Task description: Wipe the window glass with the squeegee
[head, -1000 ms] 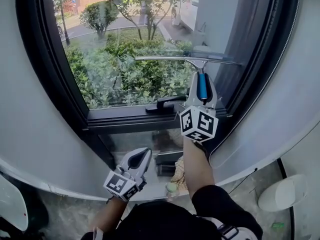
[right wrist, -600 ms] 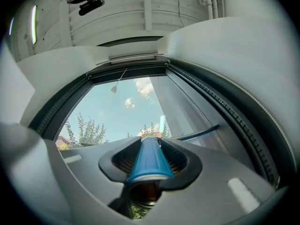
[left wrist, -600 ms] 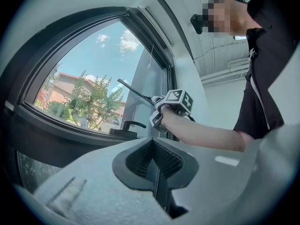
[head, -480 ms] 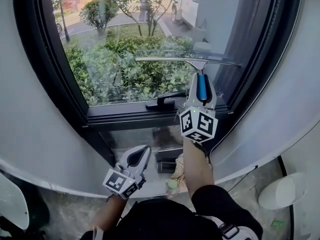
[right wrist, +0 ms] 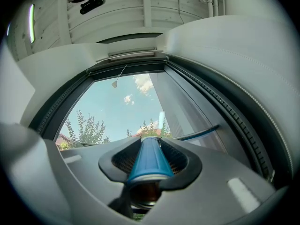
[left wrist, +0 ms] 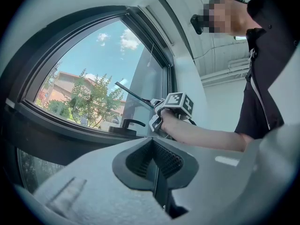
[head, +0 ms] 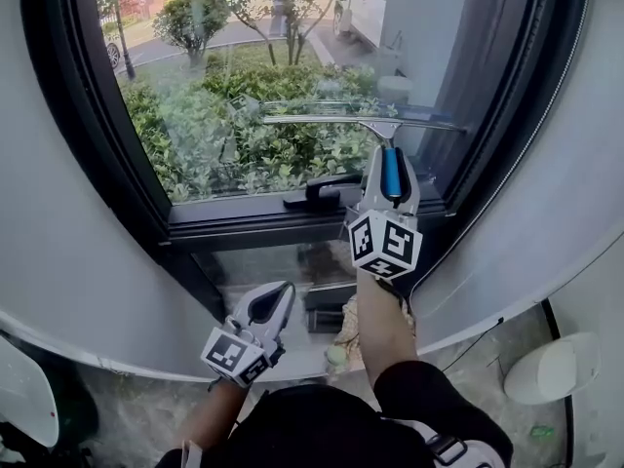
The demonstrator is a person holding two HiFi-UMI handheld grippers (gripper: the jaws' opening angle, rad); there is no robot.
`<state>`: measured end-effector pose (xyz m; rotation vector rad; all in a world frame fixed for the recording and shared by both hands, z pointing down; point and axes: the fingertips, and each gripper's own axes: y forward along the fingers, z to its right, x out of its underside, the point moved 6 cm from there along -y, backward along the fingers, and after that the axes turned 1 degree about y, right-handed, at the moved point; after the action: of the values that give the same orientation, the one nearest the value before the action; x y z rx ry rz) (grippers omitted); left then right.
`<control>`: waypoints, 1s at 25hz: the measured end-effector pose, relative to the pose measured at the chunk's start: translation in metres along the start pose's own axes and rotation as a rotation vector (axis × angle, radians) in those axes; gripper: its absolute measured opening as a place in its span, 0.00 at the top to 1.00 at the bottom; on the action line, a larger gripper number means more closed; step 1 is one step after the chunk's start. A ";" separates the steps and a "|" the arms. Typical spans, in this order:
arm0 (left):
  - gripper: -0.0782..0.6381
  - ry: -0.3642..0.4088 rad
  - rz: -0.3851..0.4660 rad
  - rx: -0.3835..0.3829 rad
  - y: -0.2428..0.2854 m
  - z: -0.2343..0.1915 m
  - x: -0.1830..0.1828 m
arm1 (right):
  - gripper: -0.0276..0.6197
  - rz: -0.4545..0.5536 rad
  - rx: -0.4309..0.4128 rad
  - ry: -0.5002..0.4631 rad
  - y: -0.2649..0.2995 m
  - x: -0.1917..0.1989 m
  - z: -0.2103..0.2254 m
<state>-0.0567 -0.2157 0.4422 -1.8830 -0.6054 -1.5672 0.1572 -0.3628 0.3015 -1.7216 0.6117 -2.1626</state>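
1. The squeegee (head: 386, 128) is up against the window glass (head: 244, 96), right of centre in the head view. Its long blade (head: 331, 119) lies level across the lower right part of the pane, a little above the bottom frame (head: 263, 224) and the window handle (head: 322, 195).
2. The right gripper (head: 392, 161) is clenched on the squeegee's blue handle (right wrist: 149, 161). In the right gripper view the handle sits squarely between the two jaws and points up at the glass.
3. The left gripper (head: 281, 298) hangs low at the bottom centre of the head view, well below the sill and away from the pane. In the left gripper view its jaws are pressed together with nothing between them.
4. Progress, as a judgement: wiping looks under way, with the blade low on the right side of the pane, as if near the bottom of a pass.
5. The glass shows no suds, streaks or wet edge, so I cannot tell which strips are already done. The wide left part of the pane may well still need passes.
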 end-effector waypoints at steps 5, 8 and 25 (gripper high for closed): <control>0.89 -0.003 -0.002 0.002 -0.001 0.002 0.000 | 0.75 -0.015 0.003 -0.002 -0.004 0.005 0.002; 0.89 -0.015 -0.014 -0.009 -0.001 0.002 0.000 | 0.75 -0.018 0.002 -0.003 -0.004 0.006 0.001; 0.89 -0.040 -0.015 -0.006 0.002 0.007 -0.001 | 0.75 -0.066 0.008 -0.011 -0.019 0.024 0.007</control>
<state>-0.0506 -0.2116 0.4406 -1.9225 -0.6348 -1.5456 0.1586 -0.3592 0.3324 -1.7725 0.5499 -2.1951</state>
